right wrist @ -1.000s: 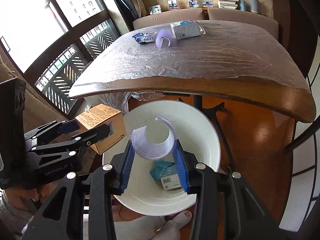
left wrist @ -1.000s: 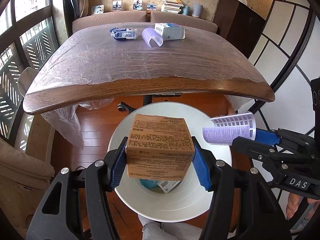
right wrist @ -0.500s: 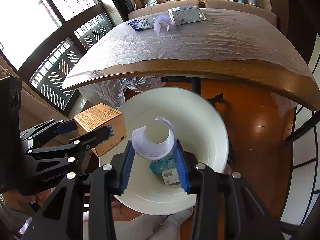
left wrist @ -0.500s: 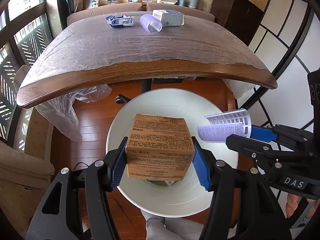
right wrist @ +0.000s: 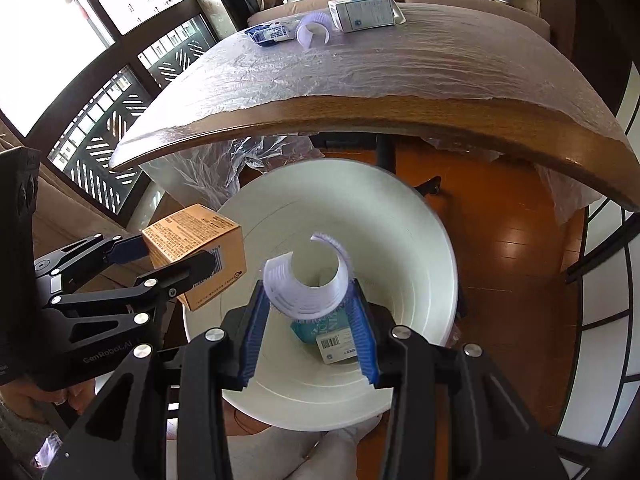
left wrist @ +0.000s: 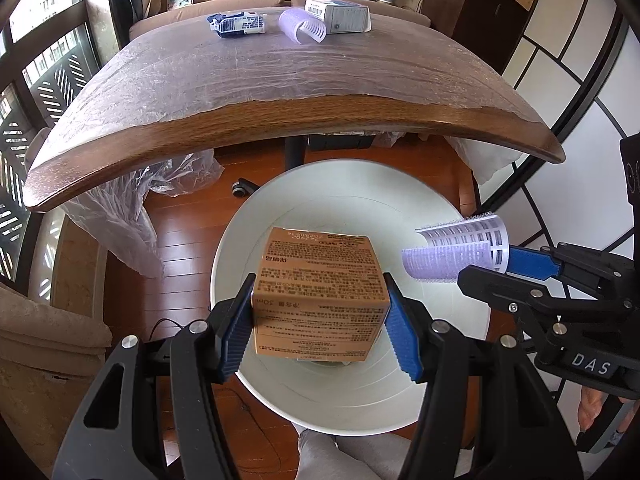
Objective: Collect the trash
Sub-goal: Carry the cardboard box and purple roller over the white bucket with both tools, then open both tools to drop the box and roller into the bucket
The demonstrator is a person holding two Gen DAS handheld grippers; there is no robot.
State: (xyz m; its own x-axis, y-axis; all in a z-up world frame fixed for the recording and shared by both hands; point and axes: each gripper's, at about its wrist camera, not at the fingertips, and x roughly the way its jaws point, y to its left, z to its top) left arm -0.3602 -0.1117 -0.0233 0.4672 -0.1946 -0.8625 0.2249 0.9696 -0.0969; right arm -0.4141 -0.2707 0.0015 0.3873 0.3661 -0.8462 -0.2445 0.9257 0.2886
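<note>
1. A brown cardboard box (left wrist: 320, 296) is clamped between the blue pads of the left gripper (left wrist: 320, 320) and is held over the mouth of the white bin (left wrist: 460, 368).
2. A curled lilac hair roller (right wrist: 308, 284) is pinched by the right gripper (right wrist: 306, 320) and is held over the same bin; in the left wrist view it is seen just to the right of the box (left wrist: 456, 254).
3. Compared with a second ago, both loads have been brought lower: the bin now fills more of each view and the table edge (left wrist: 288, 120) sits higher in the picture. Neither grip has been loosened in that time.
4. This is judged to mean that the drop is about to be made; only the release of both pieces is left for this pair.
5. At the bottom of the bin, a teal packet (right wrist: 316, 326) and a small labelled box (right wrist: 338, 346) are already seen lying.
6. On the far side of the table, a blue wrapper (left wrist: 238, 24), a second lilac roller (left wrist: 302, 28) and a white carton (left wrist: 338, 18) are left to be collected, so the task is judged partly done.
7. A person's grey-clad leg (left wrist: 328, 456) is seen just below the bin.
</note>
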